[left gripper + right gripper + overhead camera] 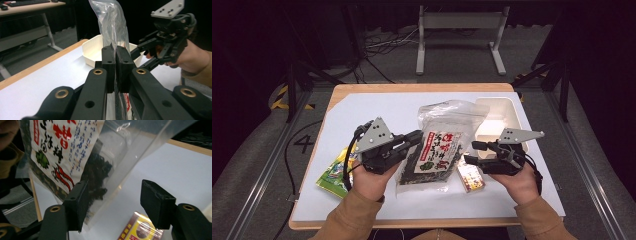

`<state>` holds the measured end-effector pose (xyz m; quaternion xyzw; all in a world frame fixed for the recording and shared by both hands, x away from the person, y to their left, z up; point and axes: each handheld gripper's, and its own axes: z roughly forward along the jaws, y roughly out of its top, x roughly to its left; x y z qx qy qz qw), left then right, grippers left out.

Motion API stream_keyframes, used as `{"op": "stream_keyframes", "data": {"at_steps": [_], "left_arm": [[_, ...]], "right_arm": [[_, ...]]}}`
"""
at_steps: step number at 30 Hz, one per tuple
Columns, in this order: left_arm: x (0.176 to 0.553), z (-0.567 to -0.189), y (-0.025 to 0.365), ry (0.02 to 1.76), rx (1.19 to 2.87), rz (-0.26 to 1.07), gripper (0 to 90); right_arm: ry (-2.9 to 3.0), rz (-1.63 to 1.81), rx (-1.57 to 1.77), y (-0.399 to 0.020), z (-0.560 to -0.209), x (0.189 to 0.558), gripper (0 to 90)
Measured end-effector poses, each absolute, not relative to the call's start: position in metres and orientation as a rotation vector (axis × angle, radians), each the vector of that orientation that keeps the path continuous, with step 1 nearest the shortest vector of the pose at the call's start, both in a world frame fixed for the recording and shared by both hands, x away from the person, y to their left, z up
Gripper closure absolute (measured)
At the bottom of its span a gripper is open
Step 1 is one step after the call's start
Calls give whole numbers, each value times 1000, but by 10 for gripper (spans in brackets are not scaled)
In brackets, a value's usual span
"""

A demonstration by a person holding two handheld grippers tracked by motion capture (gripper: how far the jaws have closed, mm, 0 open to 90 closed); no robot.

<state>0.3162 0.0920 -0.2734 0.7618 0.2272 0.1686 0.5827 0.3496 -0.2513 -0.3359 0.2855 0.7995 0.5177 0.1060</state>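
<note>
Clear bag point(439, 145) of dark dried stuff, white label with red Asian script, is hanging over table centre; left gripper point(116, 58) is pinching it, right gripper point(113, 202) is gaping beside it.

The clear plastic bag of dark dried seaweed with a white printed label point(438, 150) blocks the middle of the white table sheet point(362, 107). A shallow cream rectangular tray point(504, 107) occupies the far right, a red-and-yellow packet point(471, 177) lies near right, a green-and-yellow packet point(332, 172) near left. The far left lies open.
</note>
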Motion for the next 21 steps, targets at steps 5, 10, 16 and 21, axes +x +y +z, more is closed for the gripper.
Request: {"op": "stream_keyframes", "data": {"at_steps": [5,10,16,21], "left_arm": [[316,-274,95,512,1757,375,871],[316,-274,95,500,1749,364,871],[316,-275,96,486,1733,347,870],[316,-274,100,484,1724,349,869]], "right_arm": [[2360,1635,818,-249,-331,357,363],[2363,1695,795,-248,-329,360,359],[2358,1692,764,-244,-324,358,463],[2352,1666,785,-246,-316,354,658]]}}
